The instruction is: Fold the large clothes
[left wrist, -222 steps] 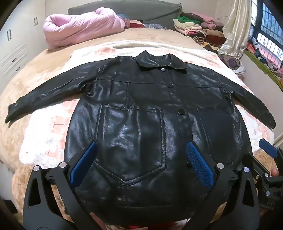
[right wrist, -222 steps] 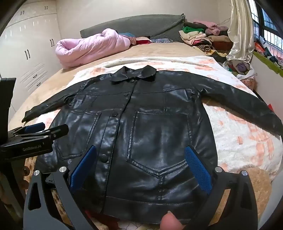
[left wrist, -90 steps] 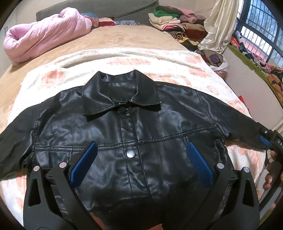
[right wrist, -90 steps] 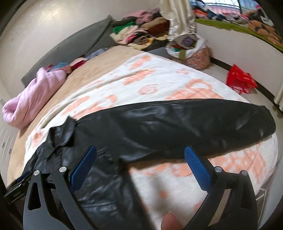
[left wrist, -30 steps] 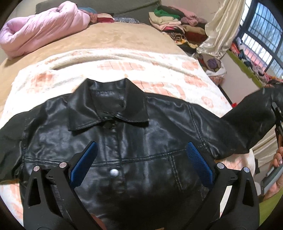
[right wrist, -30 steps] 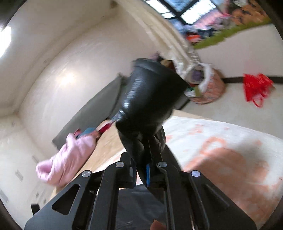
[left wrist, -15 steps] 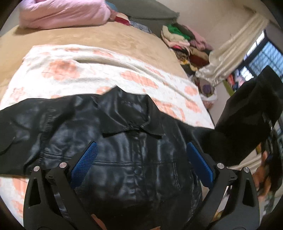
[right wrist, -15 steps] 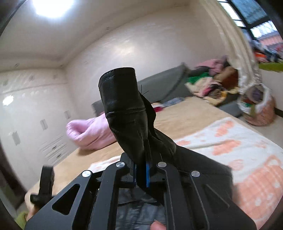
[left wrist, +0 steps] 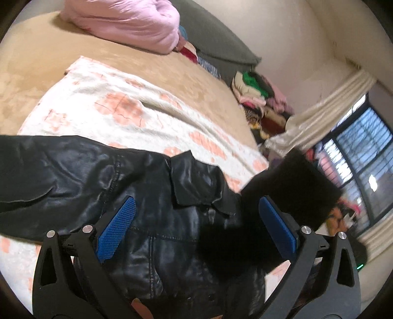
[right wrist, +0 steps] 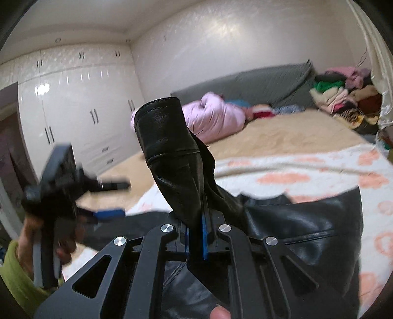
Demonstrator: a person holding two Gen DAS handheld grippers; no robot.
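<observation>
A bed (left wrist: 36, 61) fills both views, with a patterned blanket (left wrist: 127, 108) spread over it. A black jacket (left wrist: 152, 220) is laid on the blanket, its collar (left wrist: 194, 181) at the centre of the left view and one sleeve stretched toward 9 o'clock. The other sleeve (right wrist: 169, 152) is lifted off the bed and is seen upright at the centre of the right view, its cuff toward 12 o'clock. It is pinched between the pressed-together fingers of the right gripper (right wrist: 196, 235). The left gripper (left wrist: 196, 228) is held above the jacket with its blue pads (left wrist: 115, 228) spread wide and nothing between them. A pink quilt (left wrist: 127, 22) is seen at 11 o'clock in the left view.
</observation>
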